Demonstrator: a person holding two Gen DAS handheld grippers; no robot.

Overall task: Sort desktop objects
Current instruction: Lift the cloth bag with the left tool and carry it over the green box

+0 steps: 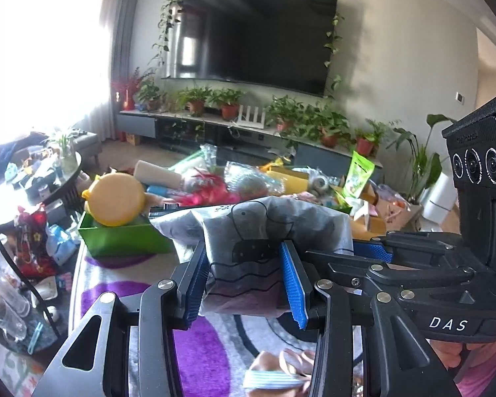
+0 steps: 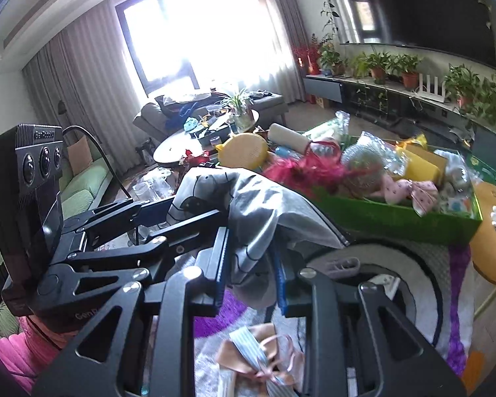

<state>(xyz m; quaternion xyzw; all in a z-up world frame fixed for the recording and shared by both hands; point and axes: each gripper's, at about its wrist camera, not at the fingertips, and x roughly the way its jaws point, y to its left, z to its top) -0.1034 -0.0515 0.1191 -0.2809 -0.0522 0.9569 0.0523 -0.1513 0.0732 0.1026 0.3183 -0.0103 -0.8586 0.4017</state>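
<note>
A grey fabric pouch (image 1: 258, 231) printed with a black line drawing of a bird hangs in the air between both grippers. My left gripper (image 1: 244, 281) is shut on its near end, blue pads pressed against both sides. My right gripper (image 2: 251, 271) is shut on the other end of the same pouch (image 2: 248, 205). The right gripper's body shows at the right in the left wrist view (image 1: 413, 264); the left gripper's body shows at the left in the right wrist view (image 2: 115, 231). Both hold the pouch above a purple, white and grey patterned rug (image 1: 195, 347).
A green tray (image 1: 125, 238) piled with a yellow round case (image 1: 115, 203), packets and pink items stands just beyond the pouch; it also shows in the right wrist view (image 2: 396, 218). A striped bow (image 2: 258, 360) lies below. A round side table (image 1: 33, 178) stands left.
</note>
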